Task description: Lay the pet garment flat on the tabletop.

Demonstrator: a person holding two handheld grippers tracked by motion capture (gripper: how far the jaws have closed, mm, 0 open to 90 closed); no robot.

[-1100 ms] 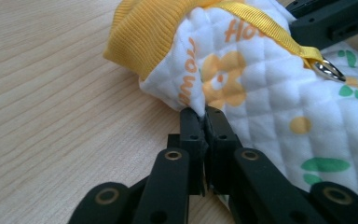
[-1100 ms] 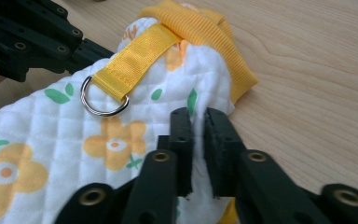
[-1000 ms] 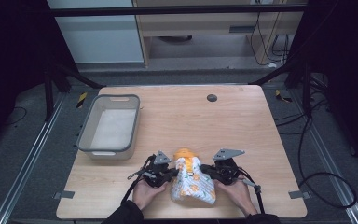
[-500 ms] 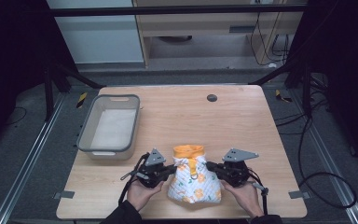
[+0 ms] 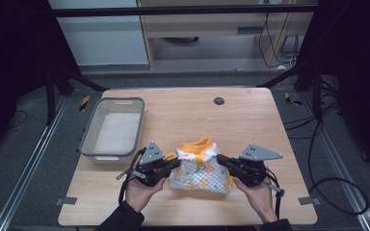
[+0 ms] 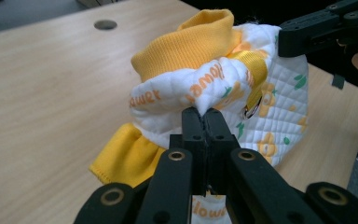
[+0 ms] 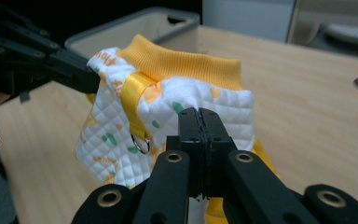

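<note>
- Small quilted garment [image 5: 200, 168]: white with orange and green print, yellow ribbed collar at its far edge. It sits near the table's near edge, roughly mid-width, stretched between the two grippers.
- A yellow strap with a small metal ring [image 7: 141, 143] runs down the garment's front, seen in the right gripper view.
- A yellow ribbed cuff [image 6: 123, 156] hangs at the garment's left side, low against the table, in the left gripper view.
- Left gripper [image 5: 176, 163]: jaws pressed together on a fold of the white quilted fabric at the garment's left edge; held in the person's left hand [image 5: 142, 190].
- Right gripper [image 5: 220, 159]: jaws clamped together on the quilted fabric at the garment's right edge; held in the right hand [image 5: 260, 195].
- Whether the garment's lower part rests on the table or hangs just above it: cannot tell.
- Grey plastic bin [image 5: 92, 130]: far-left of the garment, near the table's left edge, just beyond the left gripper.
- Wooden table [image 5: 250, 120]: a dark round hole [image 5: 218, 100] lies toward its far edge, right of centre, well apart from the garment.
</note>
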